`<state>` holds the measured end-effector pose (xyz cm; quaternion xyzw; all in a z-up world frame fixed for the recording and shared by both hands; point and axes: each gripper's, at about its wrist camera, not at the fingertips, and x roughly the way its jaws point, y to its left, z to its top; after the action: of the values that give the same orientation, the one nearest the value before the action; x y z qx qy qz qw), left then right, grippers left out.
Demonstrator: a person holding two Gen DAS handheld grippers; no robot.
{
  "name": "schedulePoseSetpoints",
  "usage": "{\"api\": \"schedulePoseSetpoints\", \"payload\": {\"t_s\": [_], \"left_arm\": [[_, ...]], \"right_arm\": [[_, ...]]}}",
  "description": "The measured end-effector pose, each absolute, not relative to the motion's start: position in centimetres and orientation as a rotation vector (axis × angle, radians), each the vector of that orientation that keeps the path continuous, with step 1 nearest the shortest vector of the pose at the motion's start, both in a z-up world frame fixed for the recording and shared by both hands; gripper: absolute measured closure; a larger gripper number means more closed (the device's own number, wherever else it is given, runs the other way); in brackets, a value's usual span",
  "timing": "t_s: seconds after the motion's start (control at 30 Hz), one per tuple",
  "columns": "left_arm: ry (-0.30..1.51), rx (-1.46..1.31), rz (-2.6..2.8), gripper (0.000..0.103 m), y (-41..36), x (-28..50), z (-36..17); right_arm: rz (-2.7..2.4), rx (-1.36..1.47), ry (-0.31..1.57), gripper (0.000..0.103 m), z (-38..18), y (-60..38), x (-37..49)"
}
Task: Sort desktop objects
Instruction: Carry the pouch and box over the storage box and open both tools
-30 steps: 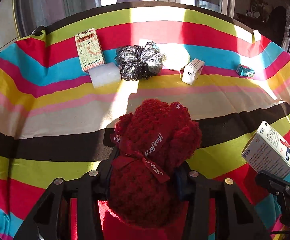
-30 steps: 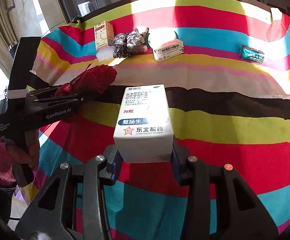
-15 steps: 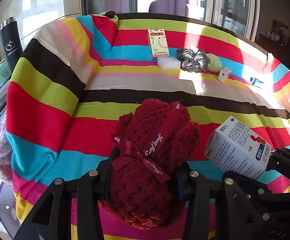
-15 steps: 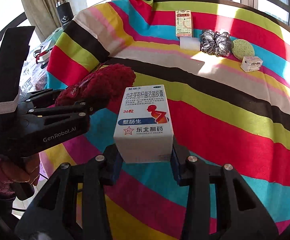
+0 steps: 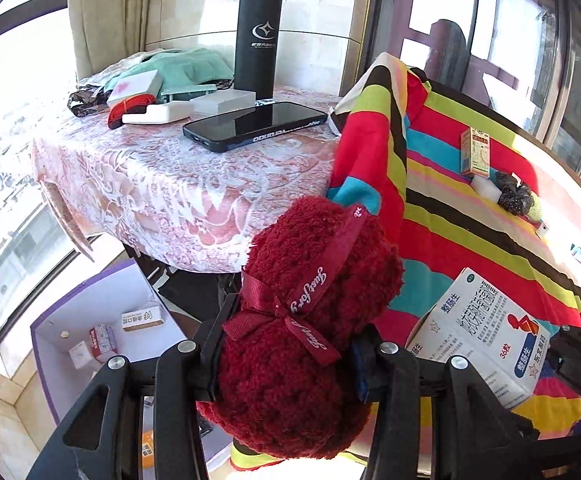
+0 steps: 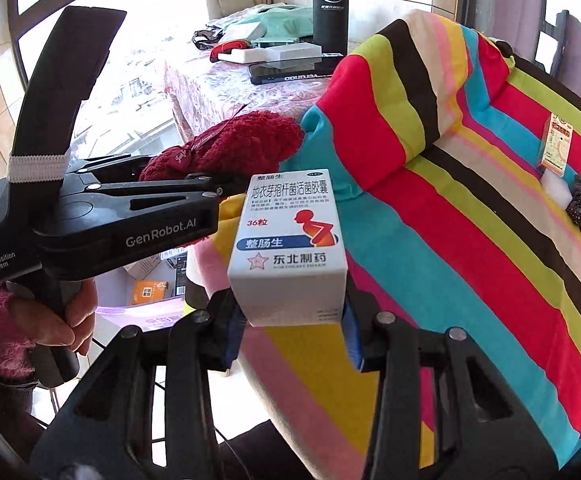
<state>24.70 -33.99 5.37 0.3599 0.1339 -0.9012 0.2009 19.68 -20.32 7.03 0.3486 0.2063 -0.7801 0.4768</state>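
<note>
My left gripper [image 5: 284, 364] is shut on a dark red fluffy towel roll [image 5: 310, 320] tied with a ribbon, held in the air off the left edge of the striped table [image 5: 490, 240]. It also shows in the right wrist view [image 6: 234, 148]. My right gripper [image 6: 290, 328] is shut on a white medicine box [image 6: 290, 244] with blue and red print, held beside the left gripper; the box also shows in the left wrist view [image 5: 486, 332]. A purple-rimmed box [image 5: 90, 336] on the floor below holds small packages.
A yellow-green medicine box [image 5: 475, 152], a white block [image 5: 484, 188] and a black scrunchie [image 5: 510, 196] lie at the striped table's far side. A side table [image 5: 150, 184] holds a phone [image 5: 254, 124], a black flask [image 5: 258, 40] and clutter.
Both grippers have swung left with their loads, from over the striped table to past its left edge. The side table and the floor box have come into view.
</note>
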Motion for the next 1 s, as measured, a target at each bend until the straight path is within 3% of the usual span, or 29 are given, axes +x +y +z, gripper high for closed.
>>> {"api": "schedulePoseSetpoints", "payload": {"t_s": [0.3, 0.87, 1.0], "left_arm": [[0.415, 0.855, -2.289, 0.056, -42.2, 30.5, 6.2], [0.507, 0.88, -2.024, 0.056, -48.6, 35.2, 1.0], [0.495, 0.887, -1.954, 0.049, -50.1, 36.0, 0.2]], "right_arm": [[-1.72, 0.766, 0.561, 0.059, 6.8, -28.9, 22.9], [-1.555, 0.787, 0.675, 0.059, 1.1, -37.9, 27.0], [-1.541, 0.834, 0.685, 0.058, -0.8, -39.5, 27.0]]}}
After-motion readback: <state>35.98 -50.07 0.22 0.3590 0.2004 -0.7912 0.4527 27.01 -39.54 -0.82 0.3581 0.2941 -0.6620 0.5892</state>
